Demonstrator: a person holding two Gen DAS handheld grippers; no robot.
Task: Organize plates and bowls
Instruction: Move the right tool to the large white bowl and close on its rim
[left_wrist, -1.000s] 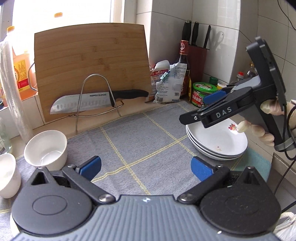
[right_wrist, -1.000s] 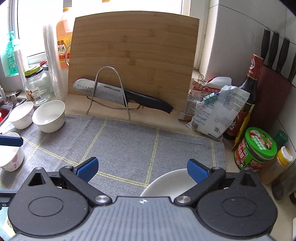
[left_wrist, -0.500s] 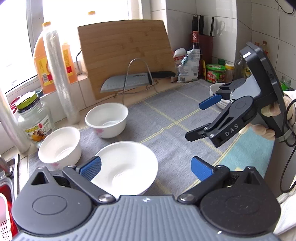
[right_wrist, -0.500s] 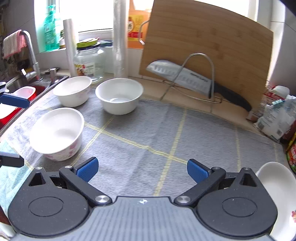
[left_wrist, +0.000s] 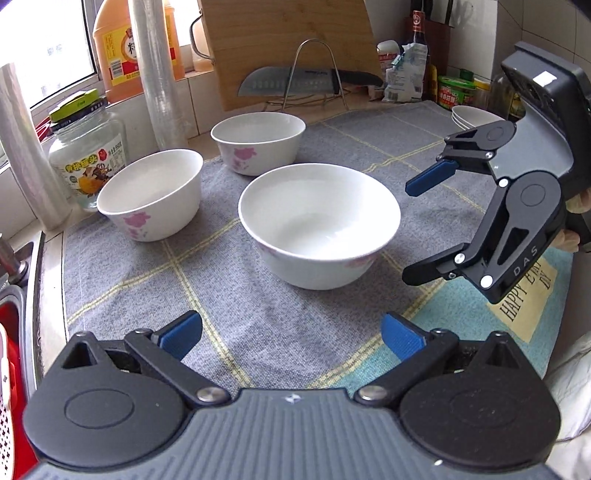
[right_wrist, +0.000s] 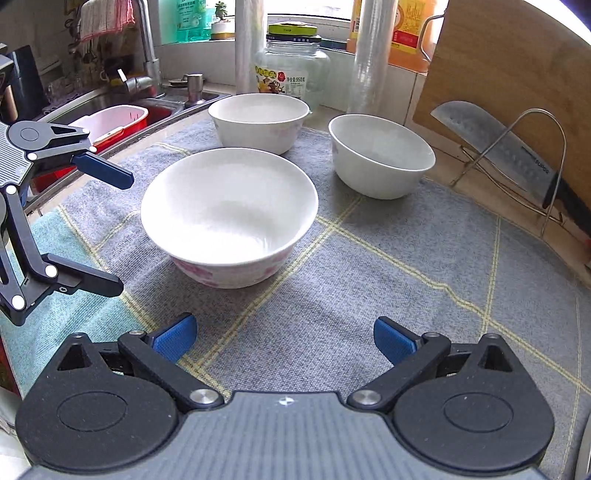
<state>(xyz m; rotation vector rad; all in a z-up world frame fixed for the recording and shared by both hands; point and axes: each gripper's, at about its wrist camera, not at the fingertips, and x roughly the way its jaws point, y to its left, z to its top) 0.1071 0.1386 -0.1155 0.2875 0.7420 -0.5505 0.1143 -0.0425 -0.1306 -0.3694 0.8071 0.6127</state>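
Observation:
Three white bowls with pink flowers stand upright on a grey mat (right_wrist: 369, 277). The nearest bowl (left_wrist: 319, 229) (right_wrist: 229, 210) lies between both grippers. A second bowl (left_wrist: 151, 194) (right_wrist: 262, 120) sits near the jar, and a third (left_wrist: 258, 142) (right_wrist: 382, 155) stands toward the cutting board. A stack of white plates (left_wrist: 474, 116) rests at the far right. My left gripper (left_wrist: 291, 334) (right_wrist: 120, 234) is open and empty, just short of the nearest bowl. My right gripper (right_wrist: 282, 338) (left_wrist: 412, 232) is open too, beside that bowl's right side without touching it.
A knife (right_wrist: 495, 147) lies on a wire stand before a bamboo cutting board (left_wrist: 288, 44). A glass jar (left_wrist: 86, 162), an oil bottle (left_wrist: 127, 48) and film rolls (left_wrist: 159, 74) line the back. The sink with a red basin (right_wrist: 118, 118) is on the left.
Both views have swung left, from the plate stack to the three bowls. Both grippers have come close to the nearest bowl and have stayed open.

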